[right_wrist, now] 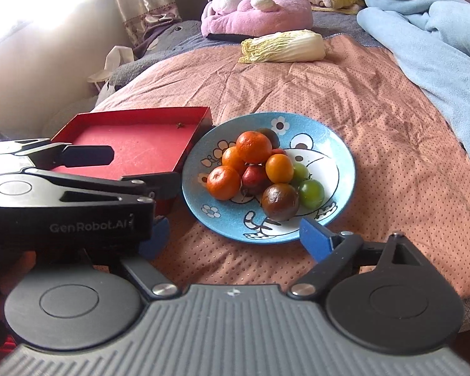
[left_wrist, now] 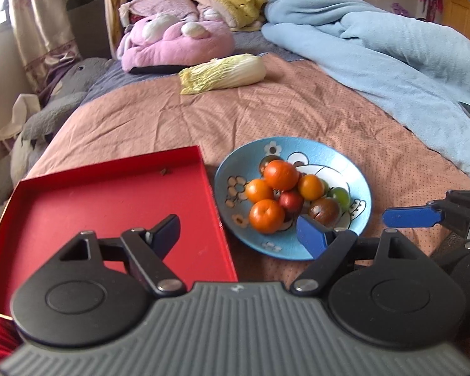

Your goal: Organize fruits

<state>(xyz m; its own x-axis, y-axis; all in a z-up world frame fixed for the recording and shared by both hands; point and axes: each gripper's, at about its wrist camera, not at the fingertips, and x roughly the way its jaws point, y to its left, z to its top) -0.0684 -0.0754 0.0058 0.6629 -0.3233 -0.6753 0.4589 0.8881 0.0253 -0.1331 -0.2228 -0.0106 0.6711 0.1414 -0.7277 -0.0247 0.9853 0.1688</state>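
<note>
Several small fruits sit heaped on the blue plate (left_wrist: pixel 357 188): four oranges, among them the top orange (left_wrist: pixel 280 174), a red fruit (left_wrist: pixel 291 201), a dark brown fruit (left_wrist: pixel 324 211) and two green fruits, one being the green fruit (right_wrist: pixel 311 193) at the pile's right edge. The heap fills the plate's middle and leaves its patterned rim bare all round. The plate rests on the pink dotted bedspread (left_wrist: pixel 297 106).

The left gripper (left_wrist: pixel 241 235) hangs at the plate's near-left side, jaws spread wide and holding nothing; its right fingertip overlaps the plate's near rim just below the brown fruit, while its left fingertip lies over the red tray (left_wrist: pixel 87 206). The right gripper (right_wrist: pixel 232 238) stands at the plate's near edge, also spread wide and empty, with one blue fingertip (right_wrist: pixel 316 238) at the near rim just below the brown fruit.

The tray's right wall lies just beside the plate's left rim; whether they touch cannot be told. A small dark speck lies near the tray's far wall. Bare bedspread lies to the plate's right and beyond it. Further back from the plate lies a napa cabbage (left_wrist: pixel 224 73), well apart, then a pink plush cushion (left_wrist: pixel 175 47). A light blue blanket (left_wrist: pixel 391 47) is bunched far right of the plate.
</note>
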